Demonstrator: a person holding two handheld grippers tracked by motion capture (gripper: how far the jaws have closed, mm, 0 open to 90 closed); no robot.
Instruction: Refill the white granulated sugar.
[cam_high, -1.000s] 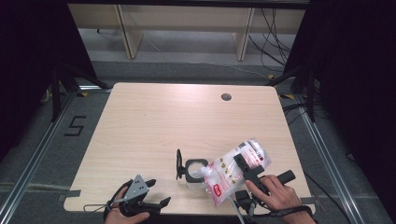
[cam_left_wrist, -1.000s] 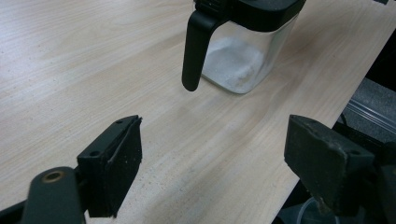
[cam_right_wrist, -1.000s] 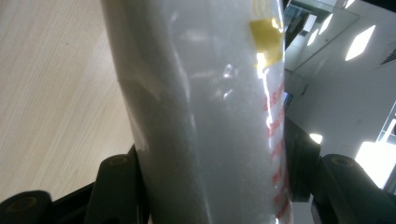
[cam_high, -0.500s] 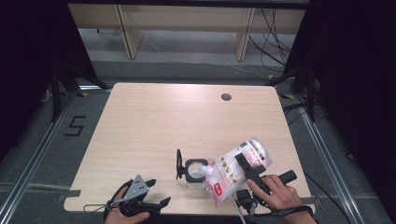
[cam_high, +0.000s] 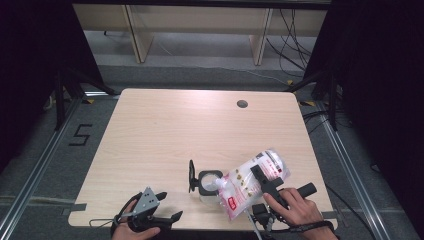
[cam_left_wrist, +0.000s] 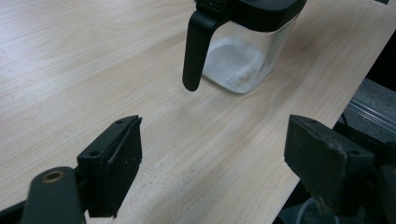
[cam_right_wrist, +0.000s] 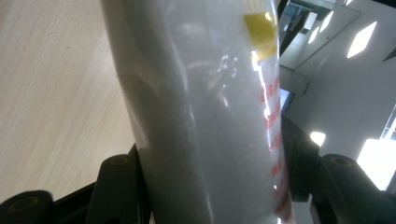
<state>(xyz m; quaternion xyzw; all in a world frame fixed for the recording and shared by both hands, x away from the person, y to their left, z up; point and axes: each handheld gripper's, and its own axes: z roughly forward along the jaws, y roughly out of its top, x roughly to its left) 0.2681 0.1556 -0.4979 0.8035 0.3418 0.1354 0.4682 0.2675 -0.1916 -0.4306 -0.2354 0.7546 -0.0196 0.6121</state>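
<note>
We hold a soft, see-through plastic bag of white grains with red print in our right gripper. The two black jaws squeeze the bag on both sides, and in the right gripper view the bag sits tight between them. The bag is tipped, and its low corner points at the open mouth of a small clear jar with a black rim and a black flip lid. Both sit in the lower middle of the high view, near the front edge of the pale wooden table.

Our left gripper rests at the lower left of the high view. Its jaws stand wide apart with nothing in them. In the left gripper view the jar is in the upper part of the frame, a little way off, with some white grains in its bottom.

What could go wrong? We think the jar may slide or tip over if the bag bumps it, because nothing holds it. Grains may miss the small mouth and spill on the table if we tip the bag too fast. The bag is soft and smooth, so it may slip in the jaws.
</note>
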